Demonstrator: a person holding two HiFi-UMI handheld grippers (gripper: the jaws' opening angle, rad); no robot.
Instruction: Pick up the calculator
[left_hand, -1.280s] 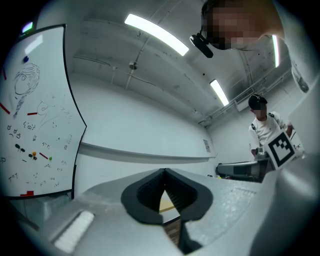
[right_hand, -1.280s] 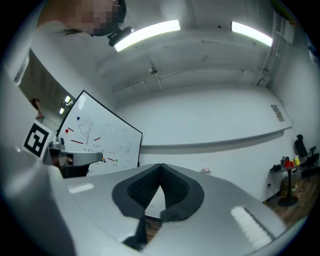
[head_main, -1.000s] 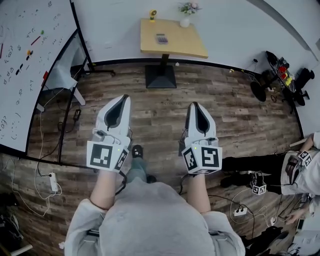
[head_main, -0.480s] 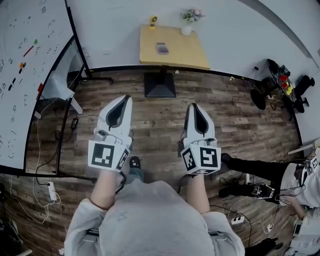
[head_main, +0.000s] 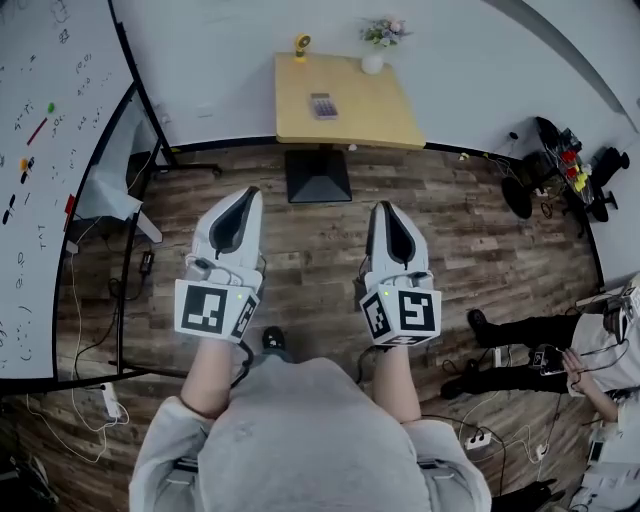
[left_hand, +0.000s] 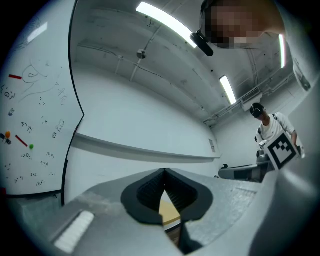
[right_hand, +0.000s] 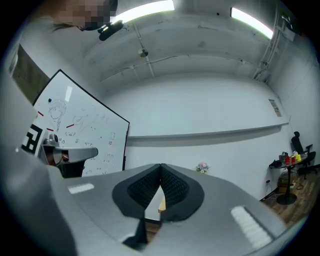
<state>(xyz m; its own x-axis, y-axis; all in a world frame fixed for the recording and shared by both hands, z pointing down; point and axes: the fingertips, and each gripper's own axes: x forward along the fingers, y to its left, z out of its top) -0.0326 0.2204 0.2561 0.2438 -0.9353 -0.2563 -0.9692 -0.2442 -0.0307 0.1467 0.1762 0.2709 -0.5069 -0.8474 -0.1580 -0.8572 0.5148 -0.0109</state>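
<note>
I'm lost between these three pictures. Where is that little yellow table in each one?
Head view: the yellow table is at top centre.
Left gripper view: a yellow sliver of it shows low in the middle, behind the left gripper.
Right gripper view: a thinner sliver shows low in the middle, behind the right gripper.
Shared landmark: the whiteboard, left of the table in every view.

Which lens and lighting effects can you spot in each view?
Head view: fisheye curves the floorboards; even light, calculator small yet distinct. Left gripper view: round dark vignette, whiteboard edge bowed. Right gripper view: same vignette, ceiling strip lights blown out.
</note>
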